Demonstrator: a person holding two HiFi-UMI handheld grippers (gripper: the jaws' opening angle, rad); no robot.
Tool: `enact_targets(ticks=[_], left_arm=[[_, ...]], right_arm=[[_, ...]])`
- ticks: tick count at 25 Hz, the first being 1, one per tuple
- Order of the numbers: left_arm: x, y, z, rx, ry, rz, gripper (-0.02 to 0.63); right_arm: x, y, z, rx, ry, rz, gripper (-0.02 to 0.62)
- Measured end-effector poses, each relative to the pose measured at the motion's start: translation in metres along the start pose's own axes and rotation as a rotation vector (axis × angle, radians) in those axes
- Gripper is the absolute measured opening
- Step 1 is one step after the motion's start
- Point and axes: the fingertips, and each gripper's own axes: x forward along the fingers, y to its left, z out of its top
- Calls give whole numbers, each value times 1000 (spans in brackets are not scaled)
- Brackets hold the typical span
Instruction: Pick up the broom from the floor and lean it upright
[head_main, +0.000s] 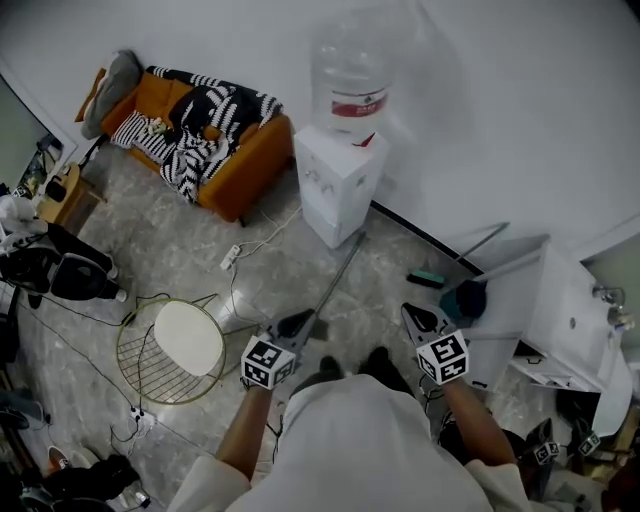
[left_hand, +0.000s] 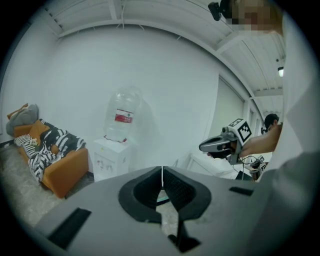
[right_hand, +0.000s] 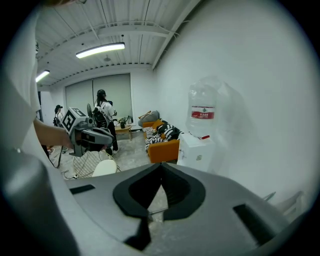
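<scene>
- Long grey pole, read as the handle of the broom (head_main: 339, 276), lies flat on the speckled grey floor. It runs from just beside the foot of the white water dispenser (head_main: 335, 185) towards the person's feet. Brush end not made out.
- Left gripper (head_main: 299, 323) is held low, its tip close over the near end of the pole. Cannot tell whether it touches.
- In the left gripper view its black pads meet in a thin line (left_hand: 161, 176). Jaws closed, nothing held.
- Right gripper (head_main: 416, 317) is level with the left, off to the side, well clear of the broom.
- In the right gripper view its pads meet at the tip (right_hand: 161, 170). Jaws closed, nothing gripped. A thin metal rod on the floor shows through the gap below them.
- Each gripper shows in the other's view, both pointing towards the dispenser wall.
- Dark blue head on a grey stick (head_main: 465, 298) stands tilted against the white cabinet (head_main: 575, 315) at the right. Small teal object (head_main: 427, 278) on the floor just beside it.
- Orange sofa with black-and-white striped throw (head_main: 235, 165) against the far wall, left of the dispenser.
- Round wire-frame stool with white seat (head_main: 188, 338) on the floor left of the left gripper.
- White power strip with cable (head_main: 230, 257) between sofa and stool.
</scene>
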Motion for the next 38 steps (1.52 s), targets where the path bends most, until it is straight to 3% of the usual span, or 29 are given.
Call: enact_targets(ticks=[10,24,30,38], left_arm=[[63,29,13,-30,37,14,11],[208,45,38,-64,105,50,11],[270,60,22,-80,166,58,11],[343,78,-19,-65,216,68,11]], right_arm=[[37,-70,-2,54,14,-2,2],[105,-206,-12,73,68,97,2],[137,-254,-32,67,113,150,2],[182,-291,-89,93,182,205,2]])
